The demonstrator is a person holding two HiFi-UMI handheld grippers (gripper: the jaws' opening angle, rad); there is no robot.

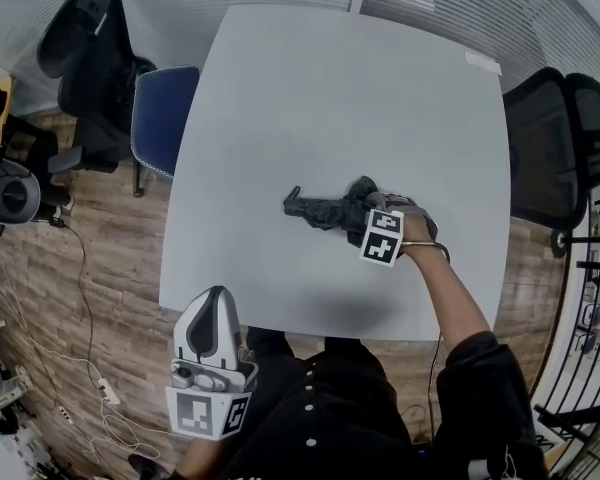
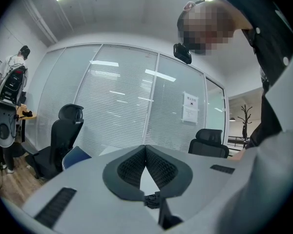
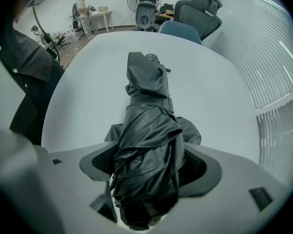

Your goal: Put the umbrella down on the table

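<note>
Releasing the folded black umbrella [image 1: 325,208] onto the white desk [image 1: 330,98].

The umbrella lies flat near the middle of the desk. One end of its wrinkled canopy bundle sits between the jaws of the right tool [image 3: 149,164], which points straight down over it. Those jaws stand wide, with a ribbed pad visible on each side of the fabric; whether loose folds brush the pads cannot be told. The left tool [image 2: 145,146] is held level off the near edge of the desk, jaws together and empty, and plays no part in this step. To finish well, the right tool should be lifted vertically, without sideways drift, so that no fold or strap catches on a pad and drags the umbrella. The risk is judged slight, since the desk appears to support the umbrella fully.
</note>
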